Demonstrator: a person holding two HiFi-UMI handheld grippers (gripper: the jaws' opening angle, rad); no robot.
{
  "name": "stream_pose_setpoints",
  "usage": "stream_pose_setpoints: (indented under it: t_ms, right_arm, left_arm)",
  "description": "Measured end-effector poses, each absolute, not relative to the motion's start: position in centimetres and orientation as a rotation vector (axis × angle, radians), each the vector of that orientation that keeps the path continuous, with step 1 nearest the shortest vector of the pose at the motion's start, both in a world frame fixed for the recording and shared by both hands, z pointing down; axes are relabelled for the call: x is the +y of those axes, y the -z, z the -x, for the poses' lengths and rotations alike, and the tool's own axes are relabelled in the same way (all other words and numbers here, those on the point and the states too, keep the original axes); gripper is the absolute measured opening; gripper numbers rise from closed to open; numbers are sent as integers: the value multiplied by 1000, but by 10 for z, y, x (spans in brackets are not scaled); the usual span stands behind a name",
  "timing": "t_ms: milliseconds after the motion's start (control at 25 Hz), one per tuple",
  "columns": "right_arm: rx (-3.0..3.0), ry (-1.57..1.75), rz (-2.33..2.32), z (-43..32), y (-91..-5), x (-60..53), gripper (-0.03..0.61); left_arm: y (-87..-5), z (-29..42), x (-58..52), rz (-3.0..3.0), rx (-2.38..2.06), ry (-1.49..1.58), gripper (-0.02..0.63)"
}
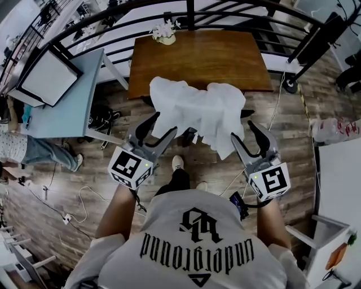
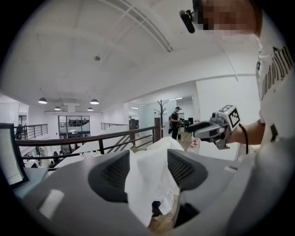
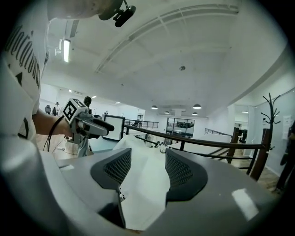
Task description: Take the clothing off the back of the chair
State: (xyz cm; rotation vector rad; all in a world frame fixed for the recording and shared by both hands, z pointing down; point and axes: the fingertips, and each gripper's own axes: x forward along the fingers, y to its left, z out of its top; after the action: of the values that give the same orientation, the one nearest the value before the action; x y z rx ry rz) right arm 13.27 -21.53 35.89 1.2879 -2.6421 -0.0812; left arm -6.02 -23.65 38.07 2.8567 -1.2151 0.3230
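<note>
We see the white garment (image 1: 194, 110) draped over the back of the chair (image 1: 188, 136), which stands against the near edge of the brown worktop (image 1: 197, 56). The cloth covers nearly all of the chair. Only a dark part shows below its hem, and the top of the garment overlaps the brown worktop's near edge in the head view.

The left tongs (image 1: 163, 124) sit on the near side of the brown worktop, at the garment's lower left edge. Their jaws stand apart. In the left gripper view white cloth fills the gap between the jaws, but the pads do not press on it.

The right tongs (image 1: 242, 130) are likewise on the near side of the brown worktop, at the garment's lower right corner, where a flap of cloth hangs lowest. Their jaws also stand apart. In the right gripper view the cloth lies between them without being pinched, so neither pair of tongs grips anything.

At the far edge of the brown worktop stands a small pot of white flowers (image 1: 164, 33), and beyond it runs a dark railing (image 1: 169, 11). To the left of the brown worktop is a pale blue worktop (image 1: 67, 107).
</note>
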Motion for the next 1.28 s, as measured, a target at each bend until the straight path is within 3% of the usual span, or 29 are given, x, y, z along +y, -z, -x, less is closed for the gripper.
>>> stream_pose_setpoints:
  t_ms: [200, 400, 1040, 1080, 1160, 1280]
  right_arm:
    - [-2596, -16, -1300, -129, -382, -240, 258]
    - [-2559, -78, -1326, -126, -398, -257, 276]
    - [-2470, -159, -1368, -114, -432, -281, 273]
    - [-2462, -159, -1376, -115, -433, -281, 272]
    - [-2443, -151, -1394, -119, -434, -281, 243]
    - [-2421, -131, -1427, -124, -432, -281, 99]
  left_arm:
    - [-398, 64, -268, -2820, -1205, -381, 335]
    - [-412, 70, -286, -2768, -1204, -404, 362]
    - [-454, 83, -309, -2651, -1186, -413, 364]
    - [-454, 83, -309, -2649, -1187, -414, 353]
    - [-453, 84, -309, -2653, -1198, -414, 268]
    - [-451, 86, -309, -2658, -1224, -410, 155]
